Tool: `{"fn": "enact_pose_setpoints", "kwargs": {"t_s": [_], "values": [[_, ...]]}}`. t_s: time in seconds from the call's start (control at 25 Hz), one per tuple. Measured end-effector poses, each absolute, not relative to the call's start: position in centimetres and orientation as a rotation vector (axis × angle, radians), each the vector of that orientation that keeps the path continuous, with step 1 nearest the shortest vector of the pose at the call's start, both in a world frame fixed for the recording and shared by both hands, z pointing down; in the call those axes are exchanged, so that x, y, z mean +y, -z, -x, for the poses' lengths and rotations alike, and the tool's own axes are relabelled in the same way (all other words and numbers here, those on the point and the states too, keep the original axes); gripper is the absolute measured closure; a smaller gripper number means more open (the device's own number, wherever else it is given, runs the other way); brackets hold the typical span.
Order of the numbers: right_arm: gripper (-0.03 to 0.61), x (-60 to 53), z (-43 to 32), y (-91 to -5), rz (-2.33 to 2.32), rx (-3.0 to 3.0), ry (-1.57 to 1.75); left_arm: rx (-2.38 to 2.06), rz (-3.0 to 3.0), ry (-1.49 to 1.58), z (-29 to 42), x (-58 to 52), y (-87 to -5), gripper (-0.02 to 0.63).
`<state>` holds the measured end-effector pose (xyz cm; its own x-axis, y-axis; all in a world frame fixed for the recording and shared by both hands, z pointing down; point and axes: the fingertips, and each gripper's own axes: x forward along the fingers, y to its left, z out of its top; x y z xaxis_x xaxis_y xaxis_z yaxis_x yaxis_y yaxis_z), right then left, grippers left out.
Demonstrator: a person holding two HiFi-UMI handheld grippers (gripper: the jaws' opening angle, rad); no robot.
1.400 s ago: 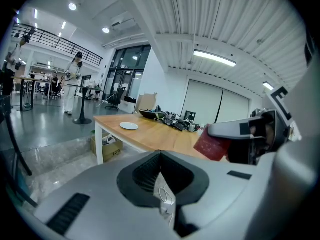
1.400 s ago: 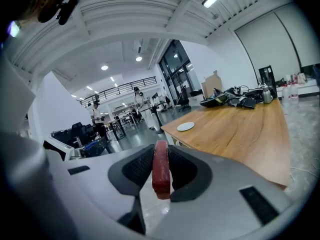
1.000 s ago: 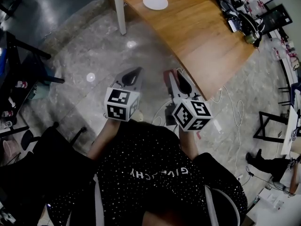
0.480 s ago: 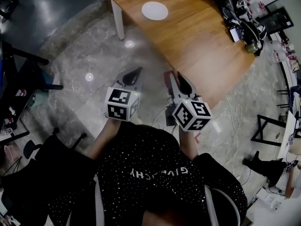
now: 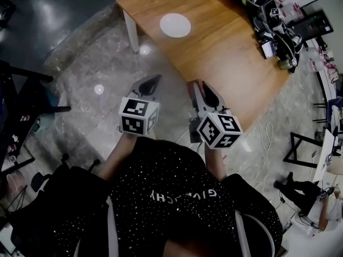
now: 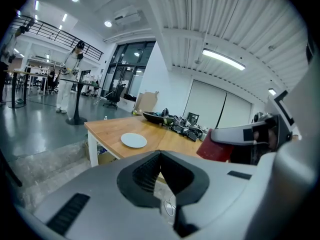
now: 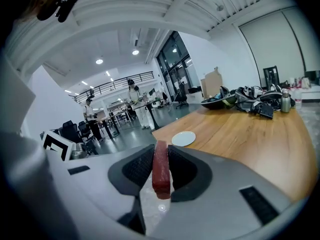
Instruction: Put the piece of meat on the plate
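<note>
Right gripper view: my right gripper [image 7: 160,156] is clamped on the piece of meat [image 7: 161,176]. It is a thin red slab on edge, broad faces against the pads, and its long axis seems to run along the jaws toward the table [image 7: 250,139]. I judge it light, soft and slick, so this flat-face grip suits it. The plate [image 7: 183,138] sits near the table's far left corner. My left gripper [image 6: 160,156] is closed with nothing in it.

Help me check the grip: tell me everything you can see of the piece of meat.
The piece of meat is a dark red, flat rectangular slab with a matte surface. It stands on edge, clamped between the ribbed black fingers of the right gripper, poking out past them. It is in the air, short of the wooden table and white plate; nothing else touches it.
</note>
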<state>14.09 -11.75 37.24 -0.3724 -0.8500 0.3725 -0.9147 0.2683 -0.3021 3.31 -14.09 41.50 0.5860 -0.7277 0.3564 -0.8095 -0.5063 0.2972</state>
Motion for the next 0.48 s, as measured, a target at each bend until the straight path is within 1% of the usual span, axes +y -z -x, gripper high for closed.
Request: {"fn": "enact_pose_setpoints", "kwargs": {"t_s": [0.48], "values": [[0.483,-20.3,-13.4,-37.6,-1.703,-2.350,-0.721,-1.178,-2.398,-0.246,-3.0,-23.2,-41.7,0.604]]}}
